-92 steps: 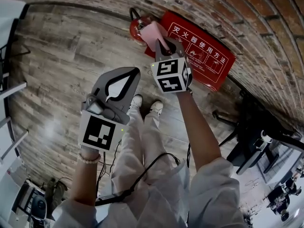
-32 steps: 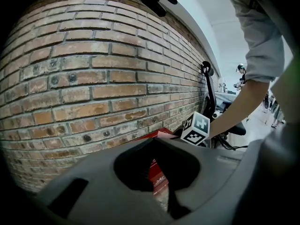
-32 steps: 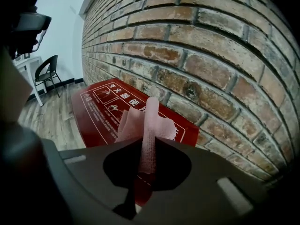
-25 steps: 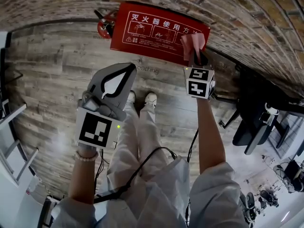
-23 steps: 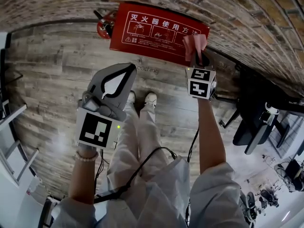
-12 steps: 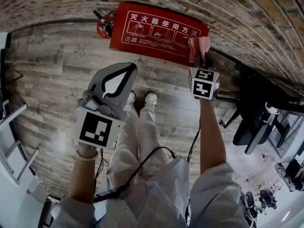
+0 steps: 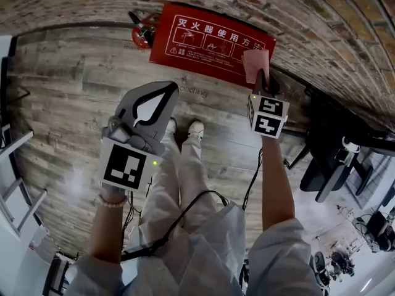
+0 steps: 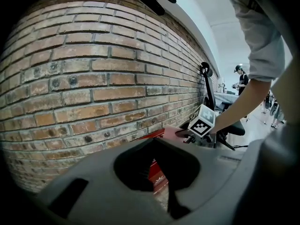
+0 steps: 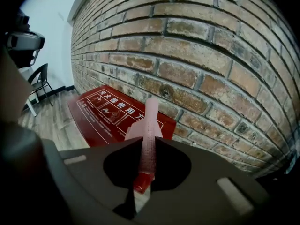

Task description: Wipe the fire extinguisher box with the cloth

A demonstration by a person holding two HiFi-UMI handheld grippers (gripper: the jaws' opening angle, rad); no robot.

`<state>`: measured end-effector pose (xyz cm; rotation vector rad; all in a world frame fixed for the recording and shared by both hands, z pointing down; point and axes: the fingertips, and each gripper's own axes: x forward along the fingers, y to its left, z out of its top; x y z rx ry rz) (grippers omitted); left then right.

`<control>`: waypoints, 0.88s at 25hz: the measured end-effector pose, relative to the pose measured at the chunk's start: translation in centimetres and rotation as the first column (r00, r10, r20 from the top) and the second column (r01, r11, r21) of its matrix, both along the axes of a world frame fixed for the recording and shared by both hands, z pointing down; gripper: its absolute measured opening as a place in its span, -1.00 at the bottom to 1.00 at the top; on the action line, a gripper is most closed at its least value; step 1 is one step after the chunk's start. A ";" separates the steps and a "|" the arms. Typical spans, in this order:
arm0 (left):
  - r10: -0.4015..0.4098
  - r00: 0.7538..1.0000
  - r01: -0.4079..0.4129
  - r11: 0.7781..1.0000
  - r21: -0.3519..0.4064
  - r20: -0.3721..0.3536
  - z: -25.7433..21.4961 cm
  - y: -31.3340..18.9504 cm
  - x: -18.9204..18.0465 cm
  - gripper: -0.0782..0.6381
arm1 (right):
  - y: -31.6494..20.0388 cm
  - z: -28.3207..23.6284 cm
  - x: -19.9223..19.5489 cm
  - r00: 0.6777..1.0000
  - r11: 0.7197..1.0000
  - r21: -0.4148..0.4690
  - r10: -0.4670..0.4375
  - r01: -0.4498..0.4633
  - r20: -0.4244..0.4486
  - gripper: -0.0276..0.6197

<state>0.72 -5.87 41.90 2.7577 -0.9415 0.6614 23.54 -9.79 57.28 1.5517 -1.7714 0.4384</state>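
Head view: right gripper (image 7: 261,79) clamps cloth (image 7: 255,63) at end edge of fire extinguisher box (image 7: 203,42); left gripper (image 7: 169,90) closed, empty, over floor (image 7: 68,97).

The fire extinguisher box (image 7: 210,42) is sitting on the floor (image 7: 74,103) against the brick wall (image 7: 321,17), the fire extinguisher (image 7: 143,34) just left of it. I am holding the cloth (image 7: 255,63) in my right gripper (image 7: 262,82) at the box's right end, my left gripper (image 7: 170,91) nearer me.

Grey left gripper (image 7: 172,89); white sleeves (image 7: 274,251); beaded bracelet (image 7: 111,204); black cable (image 7: 199,203)
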 end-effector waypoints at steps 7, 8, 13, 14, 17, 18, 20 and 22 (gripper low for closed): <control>-0.048 0.999 0.048 0.999 -0.003 0.000 -0.1 0.1 -2.5 -0.79 | -1.0 -3.1 -6.1 0.991 0.991 0.072 -0.120 0.116 0.052 -0.86; -0.054 0.999 0.054 0.999 -0.003 0.001 0.0 0.1 -2.9 -0.79 | -1.1 -3.5 -7.2 0.989 0.988 0.081 -0.138 0.133 0.062 -0.86; -0.088 0.996 0.088 0.996 -0.008 0.001 0.0 0.2 -4.7 -0.79 | -1.8 -5.0 -12.9 0.964 0.967 0.123 -0.239 0.225 0.113 -0.86; -0.094 0.996 0.094 0.996 -0.009 0.000 0.0 0.3 -5.1 -0.79 | -1.9 -5.1 -14.2 0.958 0.961 0.130 -0.261 0.245 0.121 -0.86; -0.110 0.994 0.110 0.994 -0.008 0.001 0.2 0.2 -6.1 -0.79 | -2.1 -5.1 -17.6 0.937 0.943 0.138 -0.320 0.301 0.141 -0.86; -0.116 0.993 0.116 0.993 -0.008 0.001 0.3 0.2 -6.4 -0.79 | -2.2 -5.0 -18.7 0.930 0.938 0.140 -0.336 0.317 0.148 -0.86; -0.126 0.992 0.126 0.992 -0.010 0.003 0.3 0.3 -7.0 -0.79 | -2.4 -4.9 -20.9 0.915 0.926 0.145 -0.371 0.350 0.161 -0.86; -0.137 0.991 0.137 0.990 -0.013 0.004 0.4 0.3 -7.5 -0.79 | -2.6 -4.8 -23.2 0.898 0.911 0.150 -0.407 0.385 0.169 -0.86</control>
